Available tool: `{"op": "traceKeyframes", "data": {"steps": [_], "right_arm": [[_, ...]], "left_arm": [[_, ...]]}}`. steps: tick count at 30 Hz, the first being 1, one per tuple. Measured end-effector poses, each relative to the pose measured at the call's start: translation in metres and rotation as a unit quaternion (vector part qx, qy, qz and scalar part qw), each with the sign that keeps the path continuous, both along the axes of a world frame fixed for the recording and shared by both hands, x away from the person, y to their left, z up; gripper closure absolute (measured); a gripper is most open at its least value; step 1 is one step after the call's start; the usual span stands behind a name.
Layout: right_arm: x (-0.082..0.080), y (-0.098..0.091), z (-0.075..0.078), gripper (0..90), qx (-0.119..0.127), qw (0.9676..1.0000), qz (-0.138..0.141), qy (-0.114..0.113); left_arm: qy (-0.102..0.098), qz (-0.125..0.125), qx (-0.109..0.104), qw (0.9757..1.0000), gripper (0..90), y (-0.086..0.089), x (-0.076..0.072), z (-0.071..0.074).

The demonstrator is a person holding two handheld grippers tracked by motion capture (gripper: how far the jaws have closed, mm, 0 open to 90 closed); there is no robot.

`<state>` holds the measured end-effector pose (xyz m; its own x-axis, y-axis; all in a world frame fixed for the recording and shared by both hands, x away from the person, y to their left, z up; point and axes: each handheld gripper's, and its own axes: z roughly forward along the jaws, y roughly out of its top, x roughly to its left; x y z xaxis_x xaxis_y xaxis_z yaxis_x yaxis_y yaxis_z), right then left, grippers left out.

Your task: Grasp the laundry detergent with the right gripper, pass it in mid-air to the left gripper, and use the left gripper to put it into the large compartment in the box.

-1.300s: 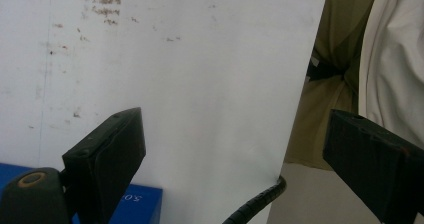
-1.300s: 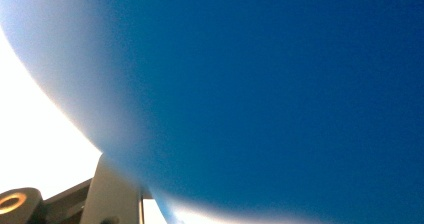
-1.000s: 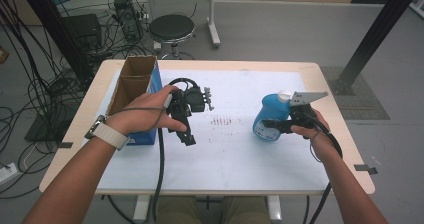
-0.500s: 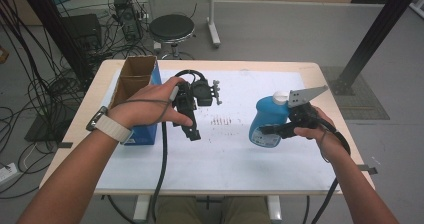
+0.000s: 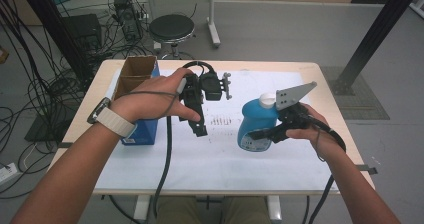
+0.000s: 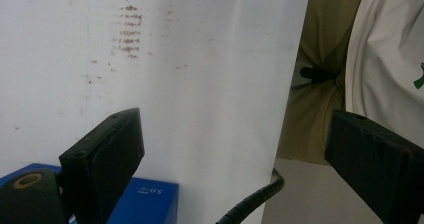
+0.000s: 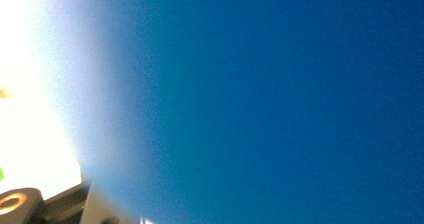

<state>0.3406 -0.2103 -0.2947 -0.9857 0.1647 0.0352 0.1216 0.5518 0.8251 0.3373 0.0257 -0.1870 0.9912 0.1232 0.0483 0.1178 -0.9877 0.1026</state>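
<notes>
Clamping a blue plastic detergent bottle with a white cap from its side, the right gripper has its jaws closed firmly on the body, low enough that the bottle hangs upright and its label faces the person. The grip sits on the wide belly rather than the neck, which I judge keeps a heavy, rounded bottle from swinging. In the right gripper view the blue wall presses right up against the lens, which fits a tight hold. The bottle is over the right half of the white paper sheet covering the wooden table, nearer the right edge than the left, and it looks lifted clear of the sheet, though contact underneath cannot be told for certain.

The left gripper points down over the middle of the sheet, jaws spread wide with nothing between them; its own view shows bare paper in the gap. It seems held ready to assist. An open brown cardboard box with a blue side stands by the table's left edge, a likely destination.
</notes>
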Motion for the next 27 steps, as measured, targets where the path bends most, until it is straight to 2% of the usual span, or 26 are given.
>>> {"op": "traceKeyframes", "data": {"steps": [10, 27], "right_arm": [[-0.001, 0.028, 0.001, 42.8, -0.003, 0.9993, 0.037, 0.003], [0.003, 0.060, -0.004, 42.9, -0.006, 0.9974, 0.070, 0.016]], "left_arm": [[0.002, -0.007, 0.005, 1.0000, 9.3, -0.006, -0.006, 0.008], [0.007, -0.019, 0.020, 0.9996, 9.3, -0.016, -0.007, 0.019]]}}
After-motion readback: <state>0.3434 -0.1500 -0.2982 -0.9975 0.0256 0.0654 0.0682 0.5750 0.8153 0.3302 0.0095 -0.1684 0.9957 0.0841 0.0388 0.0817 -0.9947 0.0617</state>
